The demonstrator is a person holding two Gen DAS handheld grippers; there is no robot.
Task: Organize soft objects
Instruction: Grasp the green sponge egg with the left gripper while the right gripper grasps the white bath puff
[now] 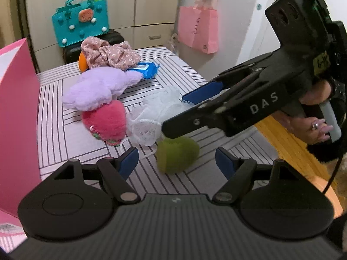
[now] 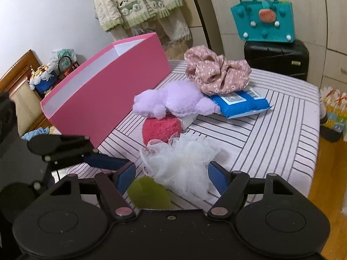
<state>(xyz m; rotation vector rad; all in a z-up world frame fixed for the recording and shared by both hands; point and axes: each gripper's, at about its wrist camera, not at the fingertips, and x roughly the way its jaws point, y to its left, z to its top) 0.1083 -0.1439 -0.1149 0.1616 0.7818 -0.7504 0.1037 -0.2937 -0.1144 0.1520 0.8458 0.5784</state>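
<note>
A green sponge (image 1: 176,157) is seen lying on the striped table cover (image 1: 71,149), just ahead of the left gripper (image 1: 176,162) and between its widely spread blue fingertips, with no contact visible. The right gripper (image 2: 171,178) is also held spread, its fingers apart on either side of a white mesh bath pouf (image 2: 183,164) and the sponge, neither of which is clearly pinched. From the left wrist view, the right gripper is shown reaching in from the right at a downward slant, its lower finger over the sponge, the handle gripped by the right hand (image 1: 318,127), on which a ring is worn. Behind the pouf, a red plush ball (image 2: 161,130), a lilac plush toy (image 2: 173,103), a floral fabric scrunchie (image 2: 214,72) and a blue wipes packet (image 2: 243,104) are clustered toward the table's middle. An open pink box (image 2: 121,82) is set on the table along the left side of the pile.
</note>
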